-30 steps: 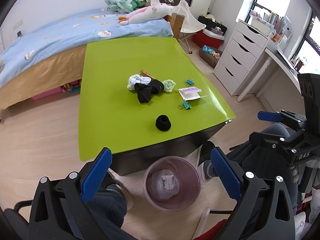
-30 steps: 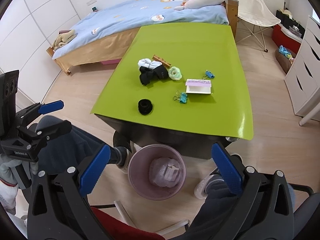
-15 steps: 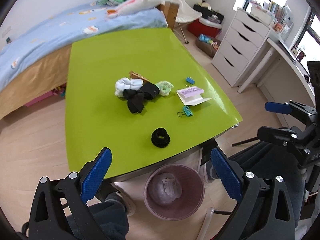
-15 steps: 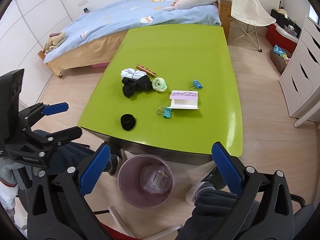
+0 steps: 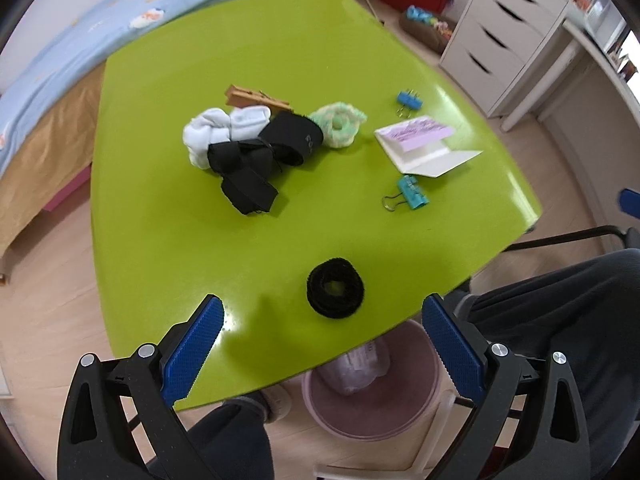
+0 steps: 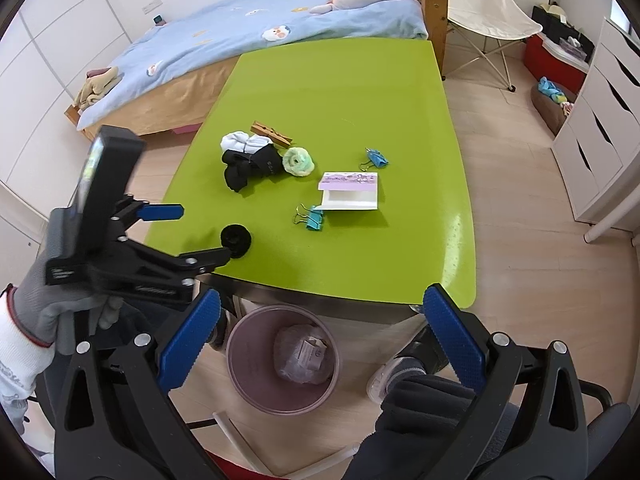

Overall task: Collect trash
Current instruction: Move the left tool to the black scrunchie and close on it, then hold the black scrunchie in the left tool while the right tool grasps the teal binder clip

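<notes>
1. Left gripper [image 5: 322, 344] – jaws spread wide, grasping nothing; positioned over the near edge of the green table [image 5: 168, 208], just short of the black hair tie [image 5: 335, 287].
2. Right gripper [image 6: 320, 340] – jaws released, empty; held above the pink bin [image 6: 244, 376].
3. Bin – on the floor below the table's near edge, containing crumpled plastic trash [image 6: 304, 356].
4. Mid-table: socks [image 5: 248, 148], binder clip [image 5: 412, 196], small open box [image 5: 424, 148].

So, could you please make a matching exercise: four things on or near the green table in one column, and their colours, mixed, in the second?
Things:
1. hair tie nearest the left gripper
2. bin on the floor
3. clothespin
4. clip beside the open box

Colours:
A. wooden brown
B. teal
C. black
D. pale pink

Pairs: 1-C, 2-D, 3-A, 4-B
</notes>
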Motion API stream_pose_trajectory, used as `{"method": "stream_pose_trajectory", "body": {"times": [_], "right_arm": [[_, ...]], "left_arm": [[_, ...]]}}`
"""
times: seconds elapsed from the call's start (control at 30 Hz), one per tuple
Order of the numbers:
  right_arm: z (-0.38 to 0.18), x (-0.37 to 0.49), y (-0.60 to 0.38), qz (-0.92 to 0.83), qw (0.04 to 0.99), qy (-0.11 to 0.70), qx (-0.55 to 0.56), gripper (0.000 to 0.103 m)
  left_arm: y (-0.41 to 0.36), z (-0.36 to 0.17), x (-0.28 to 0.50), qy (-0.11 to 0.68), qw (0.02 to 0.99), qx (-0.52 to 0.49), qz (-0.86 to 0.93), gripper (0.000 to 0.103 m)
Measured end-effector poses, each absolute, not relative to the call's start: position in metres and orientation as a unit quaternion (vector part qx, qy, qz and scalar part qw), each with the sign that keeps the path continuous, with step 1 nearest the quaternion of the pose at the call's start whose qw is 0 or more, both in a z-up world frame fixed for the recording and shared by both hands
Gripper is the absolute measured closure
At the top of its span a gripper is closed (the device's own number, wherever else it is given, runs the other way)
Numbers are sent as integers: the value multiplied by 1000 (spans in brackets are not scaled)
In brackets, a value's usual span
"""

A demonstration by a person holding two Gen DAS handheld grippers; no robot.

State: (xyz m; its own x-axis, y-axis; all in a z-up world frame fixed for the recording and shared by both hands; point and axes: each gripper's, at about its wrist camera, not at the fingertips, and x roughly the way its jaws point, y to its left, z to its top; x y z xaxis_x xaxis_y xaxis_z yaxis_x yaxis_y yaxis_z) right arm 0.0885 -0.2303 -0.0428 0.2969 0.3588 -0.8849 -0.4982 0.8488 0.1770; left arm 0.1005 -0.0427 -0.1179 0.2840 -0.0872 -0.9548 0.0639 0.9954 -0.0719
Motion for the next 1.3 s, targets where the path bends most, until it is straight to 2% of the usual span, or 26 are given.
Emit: {"method": "stream_pose_trajectory", "body": {"times": [0.13, 0.17, 0.3, 0.43, 0.6, 0.63, 0.77, 1.3], "right_arm": [[-45, 88, -232, 265, 802, 532, -64, 3], [-46, 88, -233, 265, 802, 532, -64, 3], [-47, 89, -233, 265, 801, 534, -62, 3], [-47, 89, -233, 265, 801, 533, -62, 3], [-50, 89, -231, 267, 800, 534, -62, 3], [-50, 89, -231, 267, 800, 534, -62, 3], [-52, 90, -229, 268, 798, 537, -61, 3], [-72, 124, -183, 274, 778, 560, -81, 3]], "left_arm": [[-46, -130, 107, 610, 791, -3, -42, 10], [-46, -132, 108, 611, 791, -3, -40, 18], [-47, -137, 109, 615, 788, -3, -36, 30], [-48, -140, 108, 615, 788, -2, -31, 52], [-46, -141, 105, 609, 792, 0, -31, 64], [-44, -141, 105, 608, 794, 0, -29, 71], [-37, -138, 102, 600, 800, -5, -30, 74], [-25, -99, 82, 555, 831, -25, -26, 75]]}}
